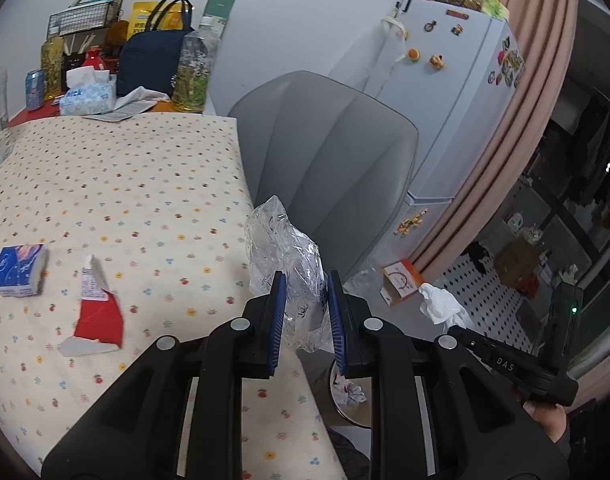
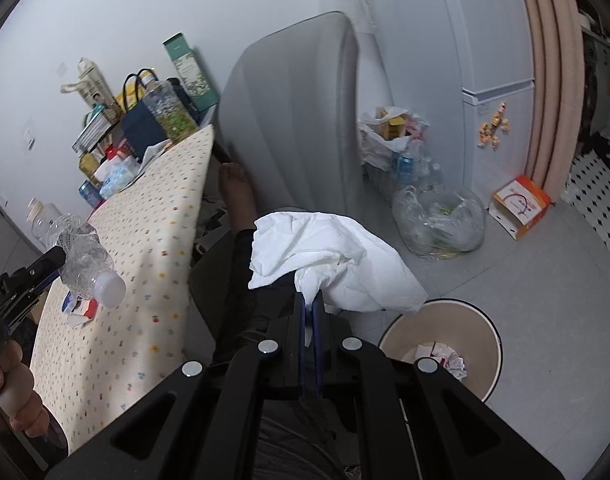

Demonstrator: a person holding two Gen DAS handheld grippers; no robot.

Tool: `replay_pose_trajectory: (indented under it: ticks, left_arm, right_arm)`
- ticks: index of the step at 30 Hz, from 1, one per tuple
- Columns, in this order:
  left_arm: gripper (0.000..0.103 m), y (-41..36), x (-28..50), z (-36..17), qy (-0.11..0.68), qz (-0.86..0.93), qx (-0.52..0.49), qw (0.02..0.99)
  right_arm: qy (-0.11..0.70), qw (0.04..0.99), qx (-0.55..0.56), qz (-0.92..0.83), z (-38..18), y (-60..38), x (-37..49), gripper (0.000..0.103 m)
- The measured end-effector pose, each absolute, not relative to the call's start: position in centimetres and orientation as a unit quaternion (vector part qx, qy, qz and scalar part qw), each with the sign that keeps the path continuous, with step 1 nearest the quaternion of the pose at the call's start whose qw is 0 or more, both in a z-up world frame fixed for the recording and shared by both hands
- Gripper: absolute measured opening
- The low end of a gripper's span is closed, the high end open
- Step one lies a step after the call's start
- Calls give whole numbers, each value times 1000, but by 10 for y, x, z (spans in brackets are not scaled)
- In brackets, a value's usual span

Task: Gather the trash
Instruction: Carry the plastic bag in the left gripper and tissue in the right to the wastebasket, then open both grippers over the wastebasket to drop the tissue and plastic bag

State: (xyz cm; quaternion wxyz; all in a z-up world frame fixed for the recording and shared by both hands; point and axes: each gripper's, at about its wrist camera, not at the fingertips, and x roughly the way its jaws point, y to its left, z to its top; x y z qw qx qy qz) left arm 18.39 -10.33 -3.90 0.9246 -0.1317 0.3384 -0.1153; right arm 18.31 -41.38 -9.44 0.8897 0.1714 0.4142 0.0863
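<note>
My left gripper (image 1: pixel 305 284) is shut on a crushed clear plastic bottle (image 1: pixel 289 256) and holds it past the table's right edge; it also shows in the right wrist view (image 2: pixel 83 256). My right gripper (image 2: pixel 309 300) is shut on a white tissue (image 2: pixel 329 252) and holds it above and left of the beige trash bin (image 2: pixel 493 344), which holds crumpled paper. A red and white torn wrapper (image 1: pixel 97 312) and a blue tissue pack (image 1: pixel 19 270) lie on the dotted tablecloth (image 1: pixel 137 184).
A grey chair (image 1: pixel 325 152) stands by the table. Bottles, a navy bag (image 1: pixel 153 60) and a tissue box (image 1: pixel 87 96) crowd the table's back. On the floor are a clear bag of plastic (image 2: pixel 441 220), an orange box (image 2: pixel 521 206) and a white fridge (image 1: pixel 457 80).
</note>
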Motion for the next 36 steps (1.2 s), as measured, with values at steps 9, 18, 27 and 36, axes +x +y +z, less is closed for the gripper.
replay_pose_trajectory:
  ticks: [9,18,27,36]
  left_arm:
    - [21,-144,199,-53,365,-133,-106,915]
    - [21,-178,216,-74,395,-151,-87,902]
    - [21,-215,230,-93,419,-170,-65,889]
    - [21,-260,240,-109,442,-201,-35,874]
  right_arm:
    - [421,883,196,67,-114,-445,180,5]
    - [436,871,220,52,-142,-471,181,5]
    - [459,852,250,37,-177,-497,186,10]
    - [451,850,273,4,-188,-536,169,59]
